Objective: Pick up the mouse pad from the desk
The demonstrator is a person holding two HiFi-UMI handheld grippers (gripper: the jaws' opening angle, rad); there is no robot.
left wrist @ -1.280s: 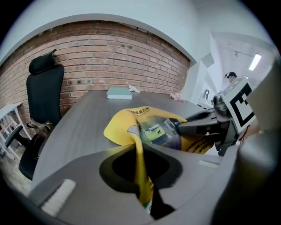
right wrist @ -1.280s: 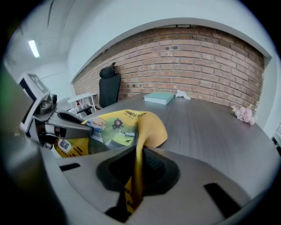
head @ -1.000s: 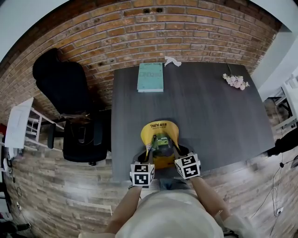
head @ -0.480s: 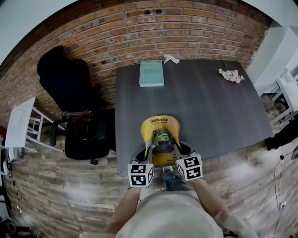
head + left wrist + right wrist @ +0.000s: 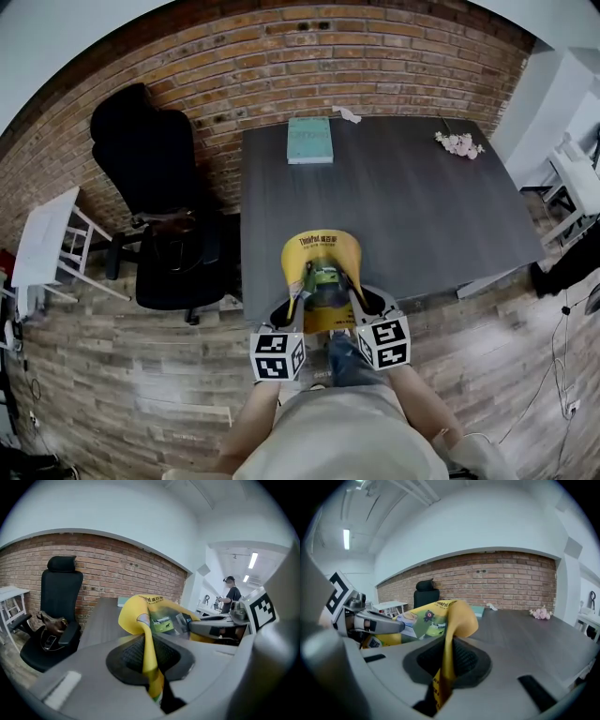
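Observation:
The yellow mouse pad (image 5: 322, 255) with a green printed picture hangs curled above the near edge of the dark grey desk (image 5: 412, 202). My left gripper (image 5: 289, 310) is shut on its left near corner, and my right gripper (image 5: 362, 307) is shut on its right near corner. In the left gripper view the yellow pad (image 5: 149, 634) runs pinched between the black pads. In the right gripper view the pad (image 5: 450, 630) is likewise clamped and bows up toward the other gripper (image 5: 365, 620).
A teal book (image 5: 309, 140) lies at the desk's far left edge, a crumpled white paper (image 5: 347, 114) beside it, pink flowers (image 5: 459, 143) at the far right. A black office chair (image 5: 155, 216) stands left of the desk, a white rack (image 5: 42, 246) further left. Brick wall behind.
Both grippers have drawn back toward me and risen with the pad held between them. The pad has come off the desk top and now hangs past its near edge.

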